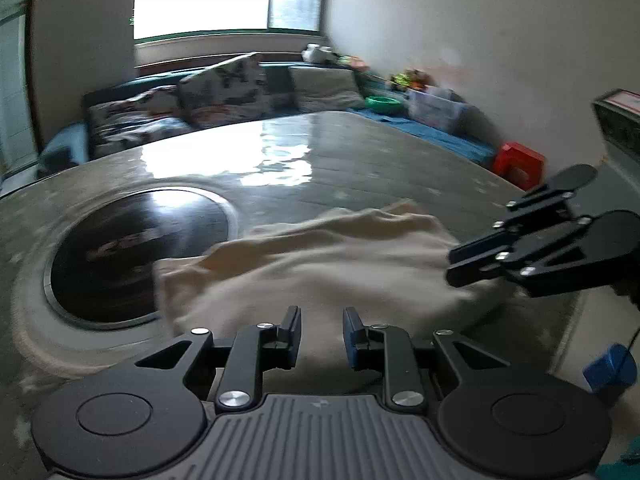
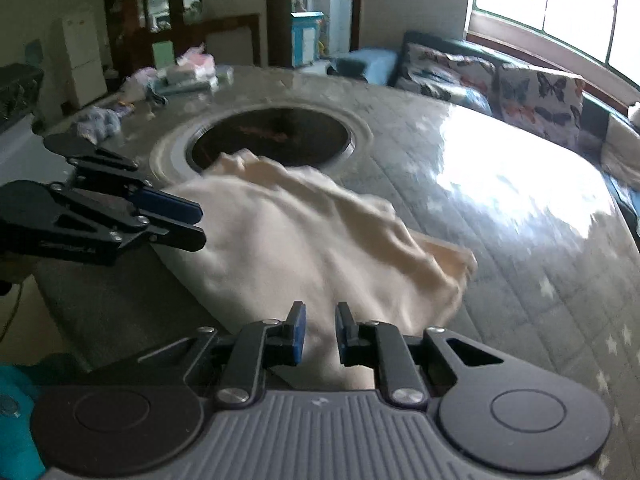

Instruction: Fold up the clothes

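A cream cloth (image 1: 320, 264) lies rumpled on the grey table (image 1: 360, 152), its far edge next to a round dark inset (image 1: 132, 248). My left gripper (image 1: 323, 336) hovers over the cloth's near edge, its jaws a narrow gap apart, and cloth shows through the gap. My right gripper (image 1: 450, 269) comes in from the right at the cloth's end. In the right wrist view the right gripper (image 2: 321, 332) also stands slightly apart above the cloth (image 2: 312, 240). The left gripper (image 2: 202, 227) sits at the cloth's left edge. No pad visibly pinches fabric.
A sofa with patterned cushions (image 1: 224, 84) runs behind the table under a bright window. A red stool (image 1: 518, 164) and storage boxes (image 1: 436, 110) stand along the right wall. Small heaps of clothes (image 2: 98, 122) and packets (image 2: 192, 74) lie at the table's far left.
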### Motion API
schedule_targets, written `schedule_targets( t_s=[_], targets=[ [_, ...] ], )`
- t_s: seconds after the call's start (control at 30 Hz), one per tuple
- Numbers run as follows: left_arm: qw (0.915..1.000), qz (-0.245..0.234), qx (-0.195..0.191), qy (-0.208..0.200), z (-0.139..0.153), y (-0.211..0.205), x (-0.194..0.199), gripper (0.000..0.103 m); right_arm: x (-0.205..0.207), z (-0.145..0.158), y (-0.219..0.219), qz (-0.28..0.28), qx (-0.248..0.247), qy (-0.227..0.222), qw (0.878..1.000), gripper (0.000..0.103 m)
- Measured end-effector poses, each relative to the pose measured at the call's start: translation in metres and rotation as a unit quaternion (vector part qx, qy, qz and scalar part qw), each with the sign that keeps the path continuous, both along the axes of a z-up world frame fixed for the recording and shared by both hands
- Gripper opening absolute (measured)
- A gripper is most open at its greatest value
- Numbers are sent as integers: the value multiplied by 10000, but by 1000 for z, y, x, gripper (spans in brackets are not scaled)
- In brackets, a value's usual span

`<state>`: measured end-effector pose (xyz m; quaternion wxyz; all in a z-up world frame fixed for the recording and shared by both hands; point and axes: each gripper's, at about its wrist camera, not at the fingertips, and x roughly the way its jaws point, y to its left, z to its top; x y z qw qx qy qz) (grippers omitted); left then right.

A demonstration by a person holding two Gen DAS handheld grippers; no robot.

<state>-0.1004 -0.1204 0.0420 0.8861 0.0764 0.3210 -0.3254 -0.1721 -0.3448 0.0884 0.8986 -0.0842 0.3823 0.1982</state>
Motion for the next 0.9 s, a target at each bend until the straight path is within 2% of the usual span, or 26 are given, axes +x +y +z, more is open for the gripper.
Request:
schedule_targets(
  t_s=[0.13,0.33,0.5,0.63,0.9],
  targets=[
    [9992,358,46,176,-8,21,8,25,7,-1,17,245,110,-47,9996,14],
    [9984,418,-193,318,-10,33,7,27,14,-19,25,316,56,176,9993,14],
    [9986,502,-179,47,0,31,14,31,16,-3,27,304,66,-41,9995,15],
    [9969,704,-136,320,-13,38,24,31,27,-4,33,274,220,-122,9993,15],
    [9947,829,-279,545,-17,53,15,31,30,-25,40,551,-2,9,9985,16]
  ],
)
